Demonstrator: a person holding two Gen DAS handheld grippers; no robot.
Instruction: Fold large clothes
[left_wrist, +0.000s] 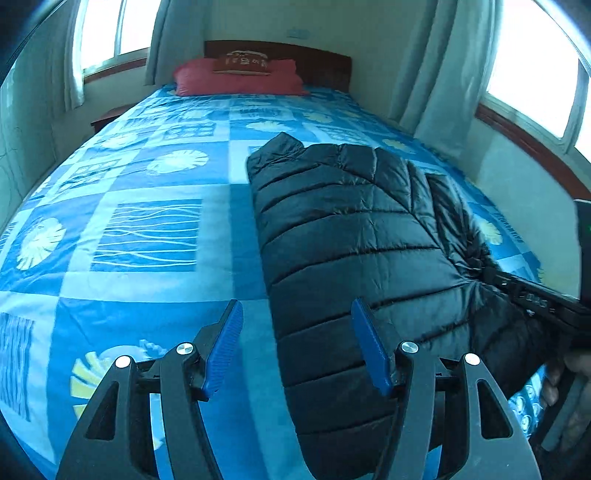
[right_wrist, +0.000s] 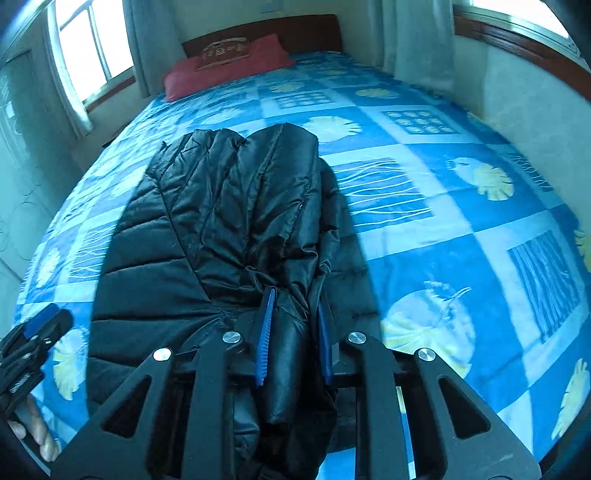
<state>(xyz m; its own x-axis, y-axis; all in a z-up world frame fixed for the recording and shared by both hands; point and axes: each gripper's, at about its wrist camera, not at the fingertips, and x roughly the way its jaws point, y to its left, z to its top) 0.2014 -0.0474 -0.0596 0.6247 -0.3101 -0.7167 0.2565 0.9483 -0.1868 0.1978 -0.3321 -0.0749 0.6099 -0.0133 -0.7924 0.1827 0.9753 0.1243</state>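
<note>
Black puffer jacket (left_wrist: 343, 236) lies lengthwise on the bed, on the blue patterned bedspread (left_wrist: 147, 229), partly folded, with one quilted side doubled over the top. Right gripper (right_wrist: 295, 332) has its blue pads pressed onto a bunched fold of the jacket at the near end, fabric pinched between them and hanging down under the jaws. Left gripper (left_wrist: 297, 347) hovers over the jacket's near left edge with fingers spread wide, nothing between them; one pad sits over the bedspread, the other over the jacket. Red pillow (left_wrist: 240, 77) sits at the head of the bed against the dark wooden headboard (left_wrist: 325, 62). Curtained windows on both sides.
</note>
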